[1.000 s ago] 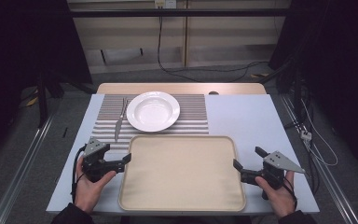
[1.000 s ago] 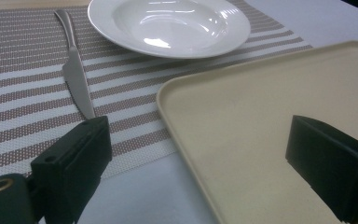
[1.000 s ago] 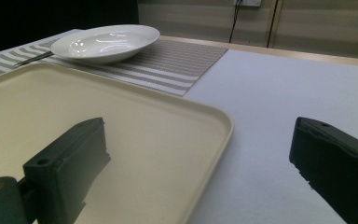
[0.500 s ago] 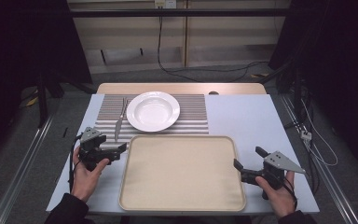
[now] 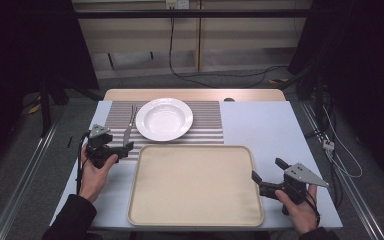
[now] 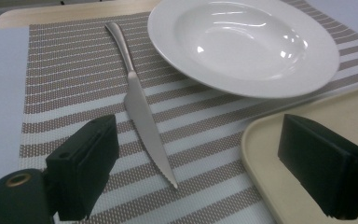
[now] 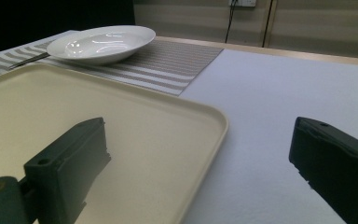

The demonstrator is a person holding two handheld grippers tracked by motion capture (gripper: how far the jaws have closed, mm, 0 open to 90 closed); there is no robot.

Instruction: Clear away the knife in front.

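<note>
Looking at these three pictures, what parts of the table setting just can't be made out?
- Knife, high view: its blade end is hidden by the left gripper.
- Knife, right gripper view: a thin streak cut by the picture's left edge, too small to read.
- Plate, left gripper view: far rim cut off by the top edge.
- Tray, right gripper view: its near part is hidden behind the right gripper's jaw.
</note>
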